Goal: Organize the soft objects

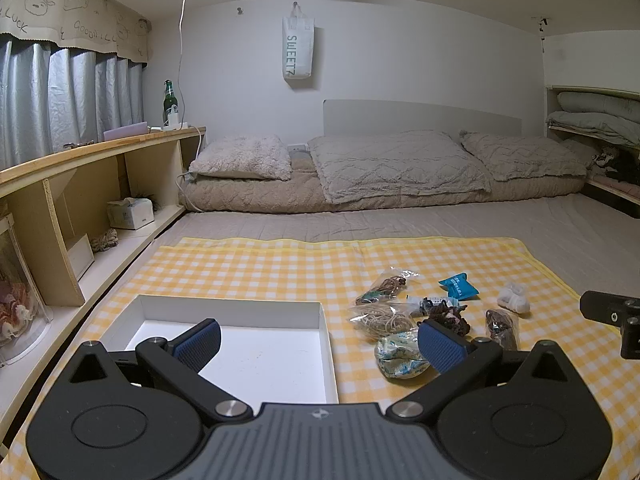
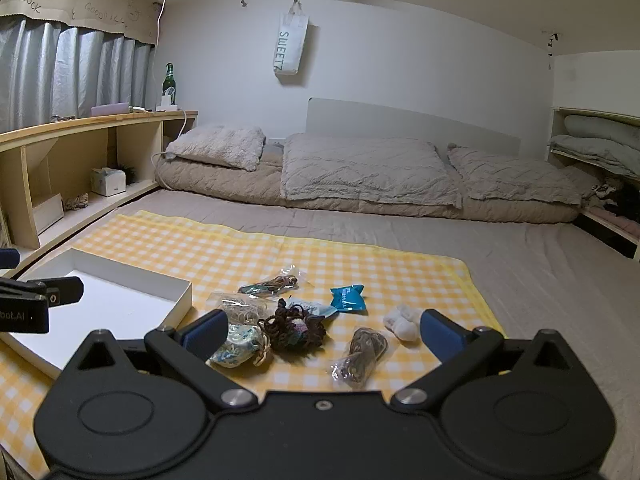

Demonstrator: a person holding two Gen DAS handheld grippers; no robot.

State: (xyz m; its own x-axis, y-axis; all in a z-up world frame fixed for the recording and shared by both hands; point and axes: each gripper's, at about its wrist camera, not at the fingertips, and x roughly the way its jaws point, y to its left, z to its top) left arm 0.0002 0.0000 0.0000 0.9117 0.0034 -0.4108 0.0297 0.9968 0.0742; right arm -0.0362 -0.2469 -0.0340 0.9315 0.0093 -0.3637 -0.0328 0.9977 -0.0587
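A shallow white box (image 1: 240,356) (image 2: 100,312) lies on a yellow checked cloth (image 1: 280,264) (image 2: 224,248). To its right lie several soft items: a blue-and-white fabric pouch (image 1: 400,356) (image 2: 236,344), a dark crochet piece (image 1: 448,316) (image 2: 294,328), bagged rubber bands (image 1: 380,320) (image 2: 240,306), bagged cords (image 1: 384,284) (image 2: 272,282), a bag of dark ties (image 1: 502,326) (image 2: 362,356), a blue packet (image 1: 460,286) (image 2: 348,298) and a white soft piece (image 1: 514,298) (image 2: 404,322). My left gripper (image 1: 318,346) is open and empty over the box's right wall. My right gripper (image 2: 324,332) is open and empty above the items.
The cloth lies on a grey mattress (image 2: 520,264) with pillows (image 1: 392,164) at the far end. A wooden shelf unit (image 1: 100,184) runs along the left, holding a tissue box (image 1: 130,213) and a green bottle (image 1: 169,98). Bedding is stacked in a shelf (image 1: 592,120) at the right.
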